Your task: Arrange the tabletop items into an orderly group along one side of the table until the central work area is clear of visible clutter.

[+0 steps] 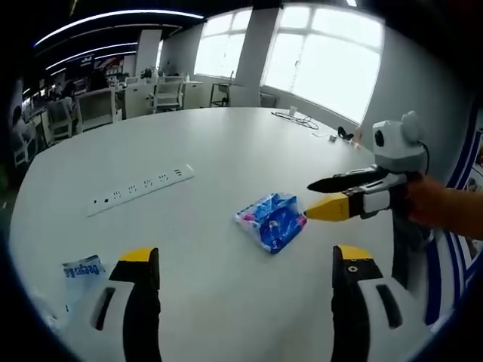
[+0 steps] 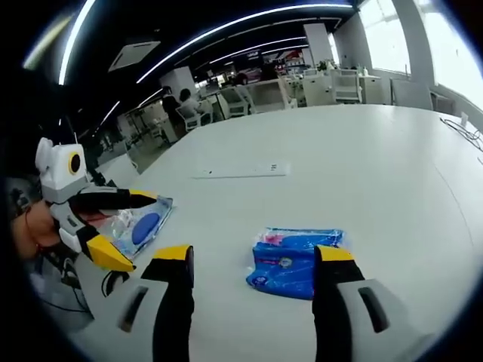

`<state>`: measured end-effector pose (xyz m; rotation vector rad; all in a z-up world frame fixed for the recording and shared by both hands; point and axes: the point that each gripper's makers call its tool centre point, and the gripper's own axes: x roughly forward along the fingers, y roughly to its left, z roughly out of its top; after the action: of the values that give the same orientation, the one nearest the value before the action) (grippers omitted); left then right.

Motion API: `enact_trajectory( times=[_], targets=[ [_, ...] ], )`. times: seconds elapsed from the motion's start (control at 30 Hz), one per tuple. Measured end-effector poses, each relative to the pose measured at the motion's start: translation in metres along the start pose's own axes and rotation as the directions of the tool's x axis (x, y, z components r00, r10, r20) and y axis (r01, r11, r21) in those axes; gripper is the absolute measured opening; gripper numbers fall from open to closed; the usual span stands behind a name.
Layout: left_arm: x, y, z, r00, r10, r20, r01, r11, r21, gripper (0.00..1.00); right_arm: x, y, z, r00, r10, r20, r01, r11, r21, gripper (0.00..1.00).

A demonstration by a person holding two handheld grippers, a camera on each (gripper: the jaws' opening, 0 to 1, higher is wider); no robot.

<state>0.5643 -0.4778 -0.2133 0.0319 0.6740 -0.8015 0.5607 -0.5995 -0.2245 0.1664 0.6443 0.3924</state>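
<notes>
Blue packet (image 2: 294, 262) lies mid-counter (image 2: 362, 158), just ahead of my right tool (image 2: 250, 260), jaws wide, empty, lined up to straddle it. Left tool (image 1: 245, 264) open, empty, beside clear pouch (image 2: 138, 225) at counter edge, likely grouping spot.

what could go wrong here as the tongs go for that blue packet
1. The blue packet lies flat and looks like slick film on the smooth white table; the open right tongs may push it along instead of pinching it.
2. A second clear packet lies right beside the open left tongs, so a careless sweep could nudge it toward the table edge.
3. Both tongs work close together and could collide.
</notes>
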Motion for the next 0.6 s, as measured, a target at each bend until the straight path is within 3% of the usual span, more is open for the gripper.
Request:
enact_trajectory(
  times=[0.3,0.6],
  targets=[
    [-0.038,0.007,0.001,0.999,0.031,0.038,-0.030,0.999,-0.018,0.98,-0.001,0.033,0.006,0.999,0.034,-0.002,-0.034,0.999,-0.025,0.63],
    [-0.077,0.021,-0.013,0.996,0.074,0.050,-0.072,0.997,-0.039,0.98,0.001,0.067,0.008,0.997,0.073,-0.007,-0.073,0.996,-0.055,0.64]
  ],
)
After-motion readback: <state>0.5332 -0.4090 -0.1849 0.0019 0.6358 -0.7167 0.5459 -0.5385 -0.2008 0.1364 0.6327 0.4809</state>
